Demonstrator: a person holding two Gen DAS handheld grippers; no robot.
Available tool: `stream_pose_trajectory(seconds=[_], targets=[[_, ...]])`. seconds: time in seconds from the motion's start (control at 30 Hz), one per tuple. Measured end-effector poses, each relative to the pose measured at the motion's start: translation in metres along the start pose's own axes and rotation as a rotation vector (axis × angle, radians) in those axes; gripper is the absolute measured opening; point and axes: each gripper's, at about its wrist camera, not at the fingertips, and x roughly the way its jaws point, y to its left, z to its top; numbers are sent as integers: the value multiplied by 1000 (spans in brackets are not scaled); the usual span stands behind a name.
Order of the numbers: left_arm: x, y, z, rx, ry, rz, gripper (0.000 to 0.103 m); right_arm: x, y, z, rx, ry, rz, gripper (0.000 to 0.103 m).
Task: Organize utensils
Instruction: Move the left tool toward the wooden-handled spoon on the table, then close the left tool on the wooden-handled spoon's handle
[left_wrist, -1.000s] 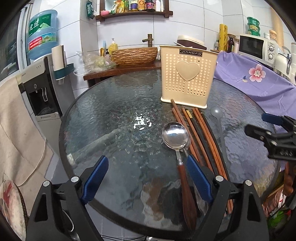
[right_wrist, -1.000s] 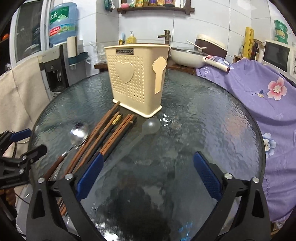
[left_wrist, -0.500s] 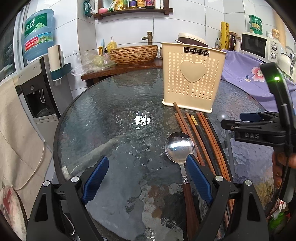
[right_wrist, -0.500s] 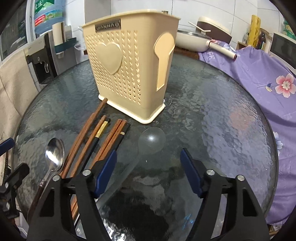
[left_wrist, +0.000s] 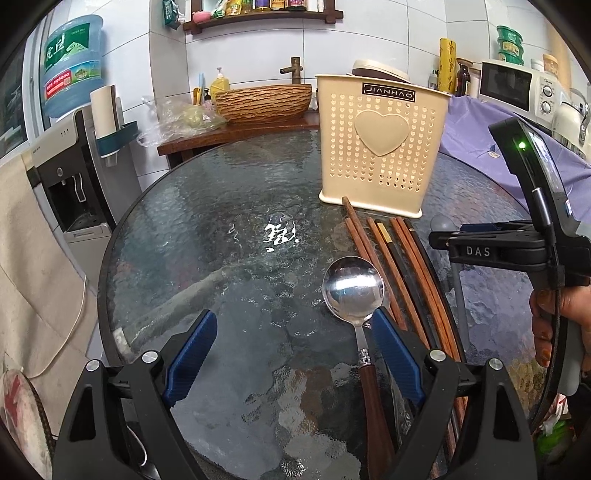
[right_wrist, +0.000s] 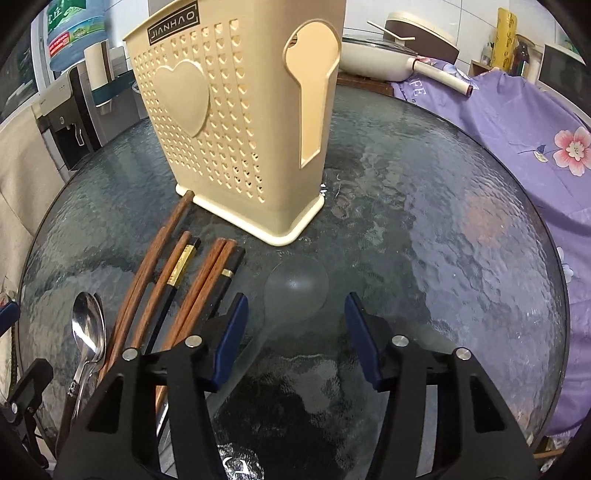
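A cream perforated utensil holder (left_wrist: 382, 144) (right_wrist: 236, 122) stands on the round glass table (left_wrist: 207, 236) (right_wrist: 443, 258). In front of it lie several wooden and black chopsticks (left_wrist: 399, 266) (right_wrist: 177, 280), a metal spoon with a wooden handle (left_wrist: 352, 288) (right_wrist: 88, 325), and a clear plastic spoon (right_wrist: 297, 288) (left_wrist: 441, 223). My right gripper (right_wrist: 297, 332) (left_wrist: 443, 240) hangs low over the clear spoon, its jaws closing, with the bowl just ahead of the pads and no pad touching it. My left gripper (left_wrist: 295, 354) is open, and the metal spoon's neck lies beside its right finger.
A purple flowered cloth (right_wrist: 535, 110) covers something at the table's right. A water dispenser (left_wrist: 74, 184) stands on the left. Behind the table are a woven basin (left_wrist: 264, 101) on a wooden counter, a pan (right_wrist: 380, 62) and a microwave (left_wrist: 517, 88). A hand (left_wrist: 554, 325) holds the right gripper.
My right gripper moved forward and down toward the holder, over the clear spoon, and its jaws narrowed. My left gripper edged slightly forward toward the metal spoon and stayed open.
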Motion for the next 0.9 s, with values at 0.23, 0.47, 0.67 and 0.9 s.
stream_pose_trajectory(seconds=[0.23, 0.47, 0.67, 0.9], targets=[[5, -6, 2, 16, 6, -10, 84, 4, 3, 9, -18, -10, 8, 37], [16, -18, 10, 42, 21, -36, 82, 3, -1, 7, -28, -11, 31, 37], [30, -23, 19, 40, 53, -59, 81, -3, -3, 0, -32, -10, 59, 37], [47, -28, 25, 41, 100, -49, 73, -15, 1, -4, -56, -31, 72, 37]])
